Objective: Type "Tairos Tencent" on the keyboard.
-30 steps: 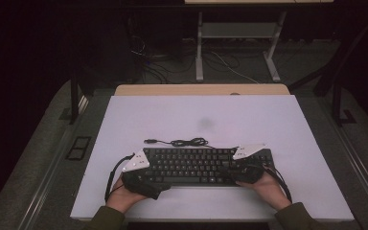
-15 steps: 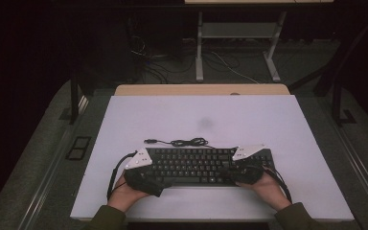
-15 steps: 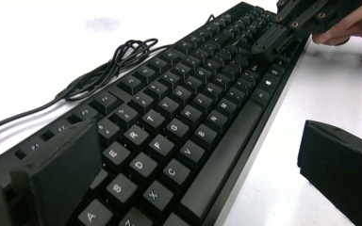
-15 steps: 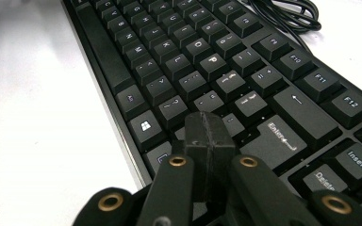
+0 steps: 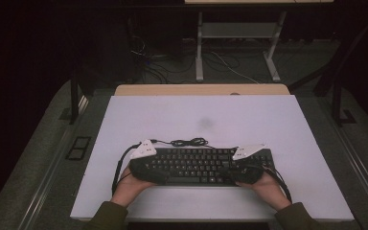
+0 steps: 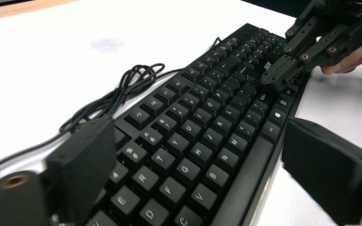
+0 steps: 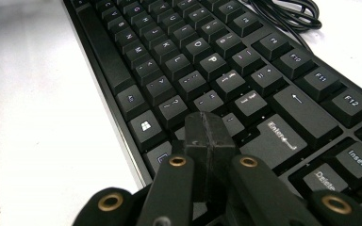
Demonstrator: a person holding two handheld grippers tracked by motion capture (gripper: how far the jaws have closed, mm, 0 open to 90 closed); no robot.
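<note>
Sitting flat on the white surface (image 5: pixel 268 120), near its front edge and roughly centred, is the black keyboard (image 5: pixel 199 165), long side running left to right in the high view. Its cable (image 5: pixel 188 142) lies in a loose bundle just behind the back edge, touching the surface.

Left gripper (image 5: pixel 146 165) is at the keyboard's left end, with the left hand (image 5: pixel 129 184) behind it. In the left gripper view the jaws stand wide apart and straddle the keyboard: one jaw over the back side by the cable, the other off the front edge beyond the space bar. Key rows run between them. Jaws have just been closing a little, but the pads are not pressing on the keyboard, so the grip is released.

Right gripper (image 5: pixel 242 167) is at the right end, with the right hand (image 5: pixel 268 187) behind it. In the right gripper view the jaws are clenched tip to tip with nothing between them. The joined tip sits right over the lower right key rows, just beside the Enter key (image 7: pixel 290 132); whether it touches a key I cannot tell. The left gripper view shows the same tip low over the far end of the keyboard.

Grey three-cornered plates top both grippers in the high view. Both sleeves (image 5: pixel 105 218) enter from the bottom edge.
</note>
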